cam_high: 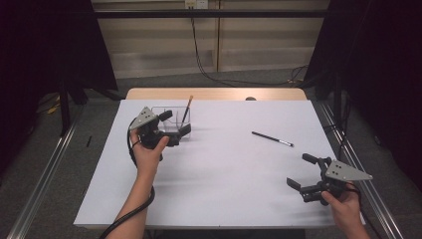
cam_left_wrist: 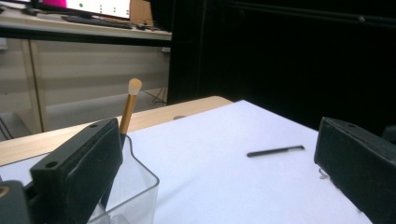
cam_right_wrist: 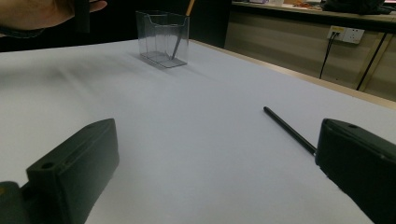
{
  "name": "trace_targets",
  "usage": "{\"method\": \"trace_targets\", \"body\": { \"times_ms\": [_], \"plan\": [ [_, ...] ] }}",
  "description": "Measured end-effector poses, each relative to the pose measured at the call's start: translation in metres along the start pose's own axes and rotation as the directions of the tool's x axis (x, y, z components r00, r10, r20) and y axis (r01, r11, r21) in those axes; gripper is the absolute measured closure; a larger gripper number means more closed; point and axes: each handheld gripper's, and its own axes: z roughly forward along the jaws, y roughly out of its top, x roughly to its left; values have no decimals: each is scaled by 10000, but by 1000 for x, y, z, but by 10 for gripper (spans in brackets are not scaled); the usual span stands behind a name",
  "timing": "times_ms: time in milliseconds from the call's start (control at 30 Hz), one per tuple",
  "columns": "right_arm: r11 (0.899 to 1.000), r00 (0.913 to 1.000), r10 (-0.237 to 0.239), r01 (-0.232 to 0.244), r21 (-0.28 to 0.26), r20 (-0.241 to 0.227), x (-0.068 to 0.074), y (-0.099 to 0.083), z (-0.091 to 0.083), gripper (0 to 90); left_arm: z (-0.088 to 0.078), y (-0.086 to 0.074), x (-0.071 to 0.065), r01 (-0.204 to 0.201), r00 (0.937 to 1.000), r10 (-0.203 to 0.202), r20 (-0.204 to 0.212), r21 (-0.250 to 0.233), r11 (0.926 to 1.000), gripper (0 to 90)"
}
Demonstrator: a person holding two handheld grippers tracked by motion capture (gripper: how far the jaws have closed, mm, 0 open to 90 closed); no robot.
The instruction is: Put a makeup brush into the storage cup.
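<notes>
the left gripper (cam_high: pixel 174 123) gapes wide and holds nothing, just beside the clear box (cam_high: pixel 170 117), where a gold-handled brush (cam_high: pixel 187 110) leans upright. well right of the box lies a black brush (cam_high: pixel 272 139); the right gripper (cam_high: pixel 302 171), also open and empty, sits nearer the person.

A lab-like recording room: black curtains (cam_high: pixel 45 45), floor rails (cam_high: pixel 42 169), a wall socket (cam_right_wrist: pixel 345 33) and a monitor (cam_left_wrist: pixel 100 6).
</notes>
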Motion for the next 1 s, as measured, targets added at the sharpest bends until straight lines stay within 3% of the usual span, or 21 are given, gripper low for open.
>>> {"method": "trace_targets", "body": {
  "times_ms": [367, 667, 900, 1000],
  "plan": [
    [10000, 10000, -24, 24, 34, -12, 1, 0, 1, 0, -14, 2, -4, -300, 9988, 312, 384, -326, 9990, 0],
    [10000, 10000, -20, 20, 16, -13, 0, 0, 1, 0, -26, 3, -9, -1008, 9920, 1031, 731, -345, 9943, 0],
    [10000, 10000, -10, 10, 46, -11, 1, 0, 2, 0, -37, 2, -10, -1342, 9854, 1361, 1025, -255, 9906, 0],
    [10000, 10000, -27, 27, 48, -22, 1, 0, 2, 0, -42, 1, -10, -1292, 9851, 1314, 1107, -271, 9912, 0]
  ]
}}
